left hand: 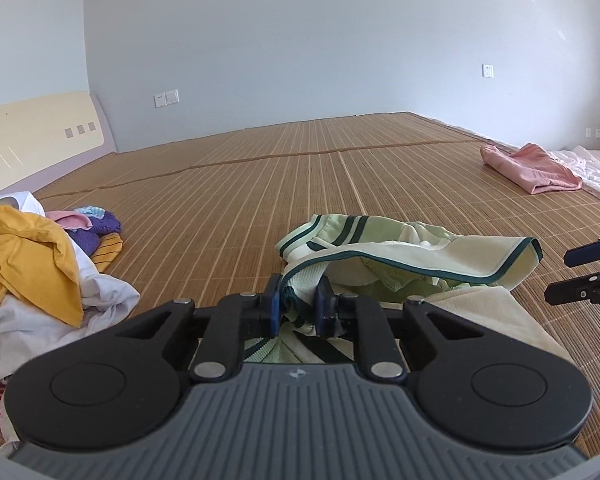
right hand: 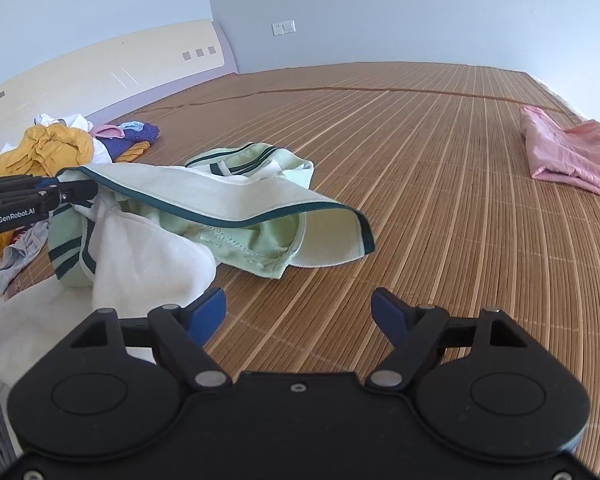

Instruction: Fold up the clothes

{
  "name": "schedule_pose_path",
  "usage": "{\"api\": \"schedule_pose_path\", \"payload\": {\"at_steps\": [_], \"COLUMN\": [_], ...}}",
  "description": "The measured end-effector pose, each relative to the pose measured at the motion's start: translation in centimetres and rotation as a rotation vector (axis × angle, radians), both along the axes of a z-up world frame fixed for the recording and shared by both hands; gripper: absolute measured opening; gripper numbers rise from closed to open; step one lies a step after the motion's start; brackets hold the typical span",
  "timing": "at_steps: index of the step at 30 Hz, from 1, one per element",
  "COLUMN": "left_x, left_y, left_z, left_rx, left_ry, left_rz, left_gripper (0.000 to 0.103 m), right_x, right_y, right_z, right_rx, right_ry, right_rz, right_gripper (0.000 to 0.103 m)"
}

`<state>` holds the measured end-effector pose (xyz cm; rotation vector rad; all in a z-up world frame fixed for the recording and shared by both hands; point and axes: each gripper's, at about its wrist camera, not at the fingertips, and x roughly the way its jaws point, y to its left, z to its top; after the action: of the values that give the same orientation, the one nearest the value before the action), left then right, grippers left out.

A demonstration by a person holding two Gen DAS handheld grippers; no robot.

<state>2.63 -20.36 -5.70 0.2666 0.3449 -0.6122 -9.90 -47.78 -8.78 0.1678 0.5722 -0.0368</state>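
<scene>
Slippage is our main worry: our left gripper (left hand: 296, 304) is pinched on only a narrow bit of the green-trimmed hem of the pale green garment (right hand: 236, 208), which lies crumpled on the bamboo mat (right hand: 440, 200) beside the pile of unfolded clothes (right hand: 60, 148). Our right gripper (right hand: 298, 312) hangs spread wide, holding nothing, over bare mat. If we lift one-handed, the hem may pull free or the cloth may twist and bunch.

Home bedroom, headboard (right hand: 100, 76), bamboo mat (right hand: 420, 160), heaped clothes (right hand: 56, 148)
</scene>
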Motion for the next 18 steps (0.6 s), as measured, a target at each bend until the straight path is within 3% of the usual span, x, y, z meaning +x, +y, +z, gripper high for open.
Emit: {"api": "schedule_pose_path", "payload": {"at_steps": [5, 9, 10, 12, 13, 16, 18], "left_x": [0.3, 0.2, 0.1, -0.1, -0.4, -1.9, -3.6], "left_y": [0.9, 0.7, 0.6, 0.5, 0.6, 0.9, 1.1], "left_z": [0.1, 0.2, 0.3, 0.6, 1.0, 2.6, 4.3], "left_rx": [-0.008, 0.0, 0.001, -0.005, -0.014, -0.037, -0.031], "left_ry": [-0.003, -0.013, -0.017, -0.028, -0.043, -0.139, -0.242], "left_rz": [0.016, 0.018, 0.019, 0.025, 0.034, 0.071, 0.102], "left_gripper": [0.019, 0.019, 0.019, 0.019, 0.019, 0.018, 0.018], "right_x": [2.2, 4.9, 5.6, 6.9, 7.4, 6.4, 4.4], "right_y": [0.2, -0.2, -0.3, -0.9, -1.1, -1.2, -0.5], "right_z": [0.0, -0.9, -1.0, -1.2, -1.2, 0.6, 3.4], "right_rx": [-0.088, -0.062, -0.044, 0.007, 0.029, 0.064, 0.028], "right_ry": [-0.036, -0.046, -0.046, -0.033, -0.012, -0.091, -0.182], "right_rz": [-0.02, -0.01, -0.015, -0.025, -0.032, -0.079, -0.088], "right_gripper": [0.082, 0.077, 0.067, 0.04, 0.011, 0.004, 0.002]}}
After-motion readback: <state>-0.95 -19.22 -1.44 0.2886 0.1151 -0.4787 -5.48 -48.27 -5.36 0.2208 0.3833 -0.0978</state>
